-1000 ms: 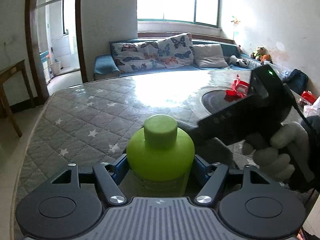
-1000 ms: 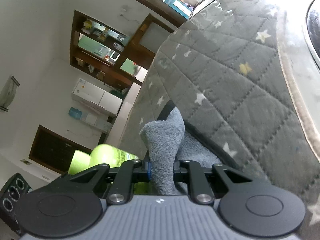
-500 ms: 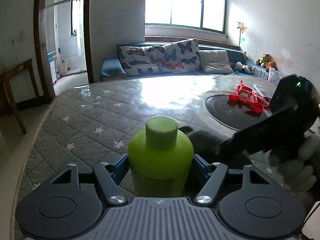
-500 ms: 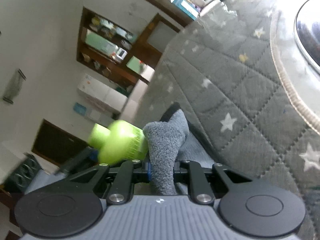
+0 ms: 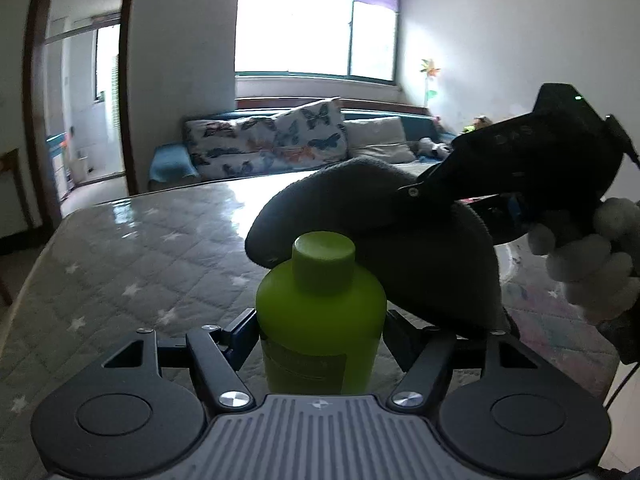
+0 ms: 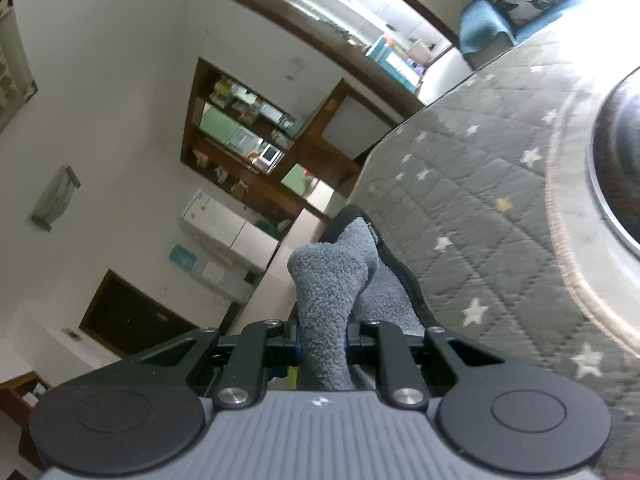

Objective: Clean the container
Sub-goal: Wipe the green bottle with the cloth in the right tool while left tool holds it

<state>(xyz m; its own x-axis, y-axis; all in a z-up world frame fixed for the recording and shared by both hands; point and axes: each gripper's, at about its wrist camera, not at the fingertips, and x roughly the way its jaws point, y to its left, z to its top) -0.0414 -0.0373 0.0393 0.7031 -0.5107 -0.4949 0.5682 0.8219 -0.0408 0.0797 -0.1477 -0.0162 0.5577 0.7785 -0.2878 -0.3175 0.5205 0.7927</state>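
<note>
So we've got the green bottle [image 5: 320,312] upright and clamped between the left gripper [image 5: 320,344] jaws, held over the quilted table [image 5: 132,264], and the right gripper [image 6: 322,344] has its jaws pinched on the grey cloth [image 6: 332,292]. The cloth hangs right behind the cap — touching or not, we can't tell. We'd guess wiping is barely underway, most of the bottle left to do.

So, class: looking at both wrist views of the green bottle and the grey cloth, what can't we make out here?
- Green bottle: its base, left wrist view, is hidden by the left gripper body; its label is too dim to read.
- Bottle in the right wrist view: hidden behind the grey cloth and right gripper.
- Whether cloth touches bottle: left wrist view, backlit, unclear.
- Gloved hand: cut off by the frame edge.
</note>
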